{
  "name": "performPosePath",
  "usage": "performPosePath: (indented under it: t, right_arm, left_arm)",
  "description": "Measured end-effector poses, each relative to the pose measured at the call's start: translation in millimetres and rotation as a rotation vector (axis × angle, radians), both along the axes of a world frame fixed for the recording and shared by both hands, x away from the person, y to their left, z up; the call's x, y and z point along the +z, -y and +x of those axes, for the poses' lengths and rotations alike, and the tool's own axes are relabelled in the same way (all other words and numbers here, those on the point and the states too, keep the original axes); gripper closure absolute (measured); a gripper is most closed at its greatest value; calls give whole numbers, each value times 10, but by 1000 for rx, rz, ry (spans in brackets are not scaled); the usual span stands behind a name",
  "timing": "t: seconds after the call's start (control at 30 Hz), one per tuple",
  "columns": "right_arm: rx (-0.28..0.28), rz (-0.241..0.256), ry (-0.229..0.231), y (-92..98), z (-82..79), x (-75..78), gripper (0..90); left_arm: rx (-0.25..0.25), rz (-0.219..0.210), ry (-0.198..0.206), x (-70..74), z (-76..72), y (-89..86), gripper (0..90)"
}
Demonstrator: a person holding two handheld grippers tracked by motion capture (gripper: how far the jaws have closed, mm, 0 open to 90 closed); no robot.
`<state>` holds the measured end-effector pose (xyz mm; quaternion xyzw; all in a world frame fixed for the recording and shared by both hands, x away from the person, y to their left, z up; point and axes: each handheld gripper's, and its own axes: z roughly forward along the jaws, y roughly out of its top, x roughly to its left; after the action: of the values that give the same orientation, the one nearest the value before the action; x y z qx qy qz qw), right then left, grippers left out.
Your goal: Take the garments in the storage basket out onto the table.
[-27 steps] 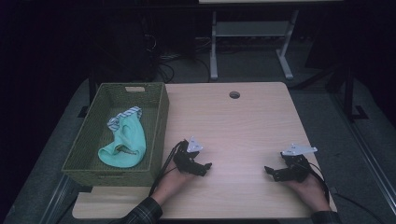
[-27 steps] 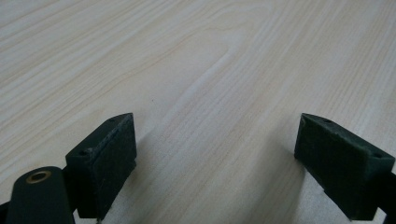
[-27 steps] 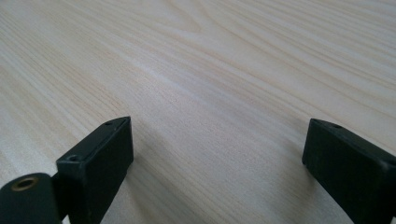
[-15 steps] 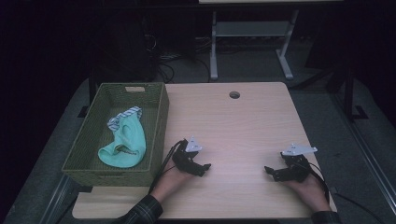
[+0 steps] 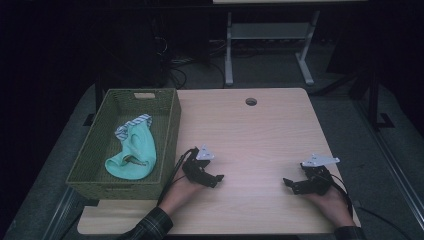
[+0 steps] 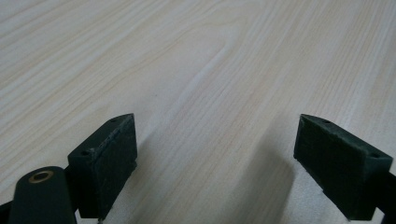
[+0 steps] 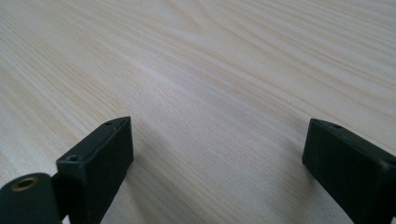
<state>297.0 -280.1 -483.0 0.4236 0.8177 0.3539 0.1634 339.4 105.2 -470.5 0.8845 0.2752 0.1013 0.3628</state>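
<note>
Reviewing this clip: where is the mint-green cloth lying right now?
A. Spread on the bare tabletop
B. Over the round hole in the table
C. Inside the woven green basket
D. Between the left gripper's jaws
C. In the high view the mint-green cloth lies inside the woven green basket at the table's left, while the left gripper rests open and empty on the table.

1. A light wood table (image 5: pixel 260 130) is sitting there with a round cable hole (image 5: pixel 251 101) near its far edge.
2. A green woven basket (image 5: pixel 167 132) is resting on its left side.
3. Both grippers, left gripper (image 5: pixel 212 178) and right gripper (image 5: pixel 291 184), are lying on the near part, well apart.
</note>
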Motion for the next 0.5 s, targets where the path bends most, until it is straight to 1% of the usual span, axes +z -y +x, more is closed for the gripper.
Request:
performPosePath:
  t: [0.23,0.5]
  right_arm:
    - [0,0,0,0,0,0,83]
    - [1,-1,0,0,0,0,83]
  left_arm:
    - [2,-4,9,53,-24,9,128]
    - [-6,-1,-6,81,-22,17,128]
